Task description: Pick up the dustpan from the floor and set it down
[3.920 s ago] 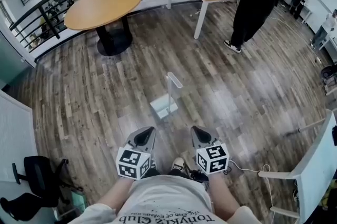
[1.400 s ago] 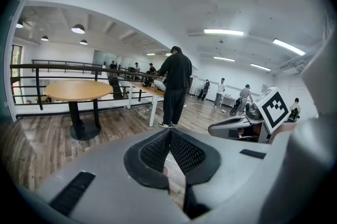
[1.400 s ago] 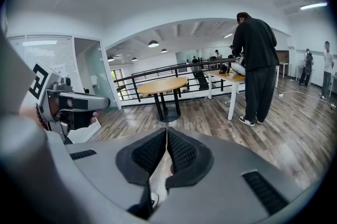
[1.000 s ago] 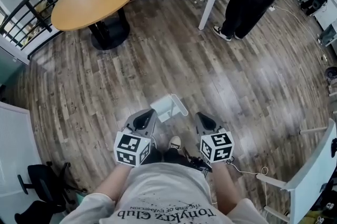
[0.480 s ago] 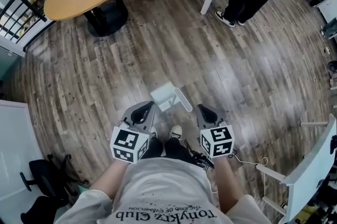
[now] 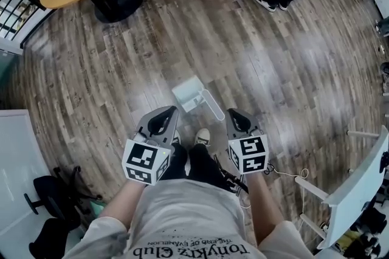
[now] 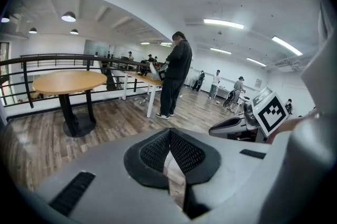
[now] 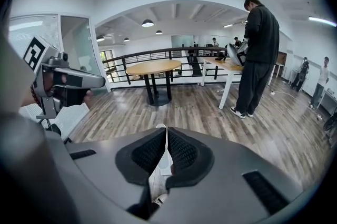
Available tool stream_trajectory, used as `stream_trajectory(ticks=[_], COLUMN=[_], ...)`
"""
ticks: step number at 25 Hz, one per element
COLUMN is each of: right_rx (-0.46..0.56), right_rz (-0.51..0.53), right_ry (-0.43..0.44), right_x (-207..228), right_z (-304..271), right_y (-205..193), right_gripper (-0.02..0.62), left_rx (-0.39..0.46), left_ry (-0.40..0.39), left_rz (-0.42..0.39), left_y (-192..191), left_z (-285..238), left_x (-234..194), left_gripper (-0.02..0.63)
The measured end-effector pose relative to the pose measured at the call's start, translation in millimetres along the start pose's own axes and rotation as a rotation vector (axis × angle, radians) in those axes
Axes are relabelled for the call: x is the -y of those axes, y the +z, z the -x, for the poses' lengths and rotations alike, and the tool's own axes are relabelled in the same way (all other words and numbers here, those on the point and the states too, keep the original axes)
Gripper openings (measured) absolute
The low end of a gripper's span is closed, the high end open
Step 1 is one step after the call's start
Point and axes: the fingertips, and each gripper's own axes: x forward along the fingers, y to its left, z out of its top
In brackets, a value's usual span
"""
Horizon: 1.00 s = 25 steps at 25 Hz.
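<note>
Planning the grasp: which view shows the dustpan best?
The head view: the whole dustpan sits on the floor, pan and handle. The right gripper view shows only a white sliver beyond its jaws, perhaps it; the left gripper view, nothing clear.

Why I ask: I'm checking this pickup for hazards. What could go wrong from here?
Both the left gripper and right gripper are shut; reaching the dustpan like that, they might knock it over rather than grasp it. It also stands close to the person's shoe, so a step could kick it.
</note>
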Motion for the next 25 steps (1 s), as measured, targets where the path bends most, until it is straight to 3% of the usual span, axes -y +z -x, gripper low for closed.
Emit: stream_trajectory(ticks=[4,6,10,25], right_rx=[-0.027,-0.049,-0.098,-0.294], right_rz=[0.012,0.017,0.036,0.144], right_ry=[0.028,0.042,0.061,0.119], right_x=[-2.4,-4.0,-8.0,-17.6], right_z=[-17.3,-25.6,-41.0,-103.9], right_y=[-4.7,-9.6,-21.4,-59.0], right_gripper=[0.041,0.135,0.177,0.262], left_rx=[-0.015,-0.023,-0.035,-0.083], left_ry=[-0.003,-0.003,0.003,0.036], left_rz=[0.009,0.015,0.025,0.106], left_y=[-7.8,-12.3,-18.7,-45.8], left_z=[-7.8,-11.3,-15.6,-19.7], left_x=[-5.3,-7.6,-13.1,-43.4], left_gripper=[0.023,0.023,0.023,0.023])
